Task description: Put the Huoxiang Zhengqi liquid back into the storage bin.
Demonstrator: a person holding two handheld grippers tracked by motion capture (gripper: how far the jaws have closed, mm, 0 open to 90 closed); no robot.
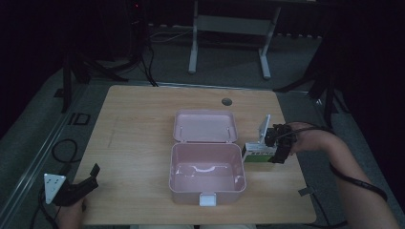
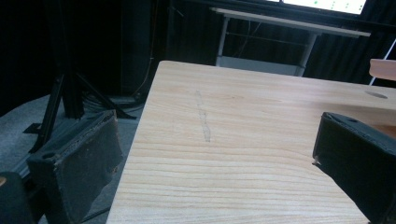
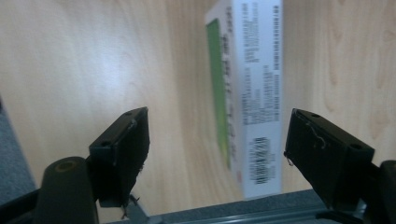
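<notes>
An open pink lunch box [image 1: 206,171] sits mid-table with its lid [image 1: 205,126] laid back. Just right of it lies a white and green carton [image 1: 255,153]. My right gripper [image 1: 279,149] hovers over the carton's right end. In the right gripper view its jaws stand wide apart and open, with the carton [image 3: 247,93] lying between them on the wood, nearer the right jaw. My left gripper [image 1: 83,183] rests at the table's front left corner, open, with bare wood [image 2: 224,154] between its jaws.
The wooden table [image 1: 143,109] has a round cable hole [image 1: 227,101] at the back. A white-legged desk frame [image 1: 229,33] stands on the floor beyond. Dark stands [image 1: 76,67] and cables lie at the left. Tape marks the table's front right edge [image 1: 305,192].
</notes>
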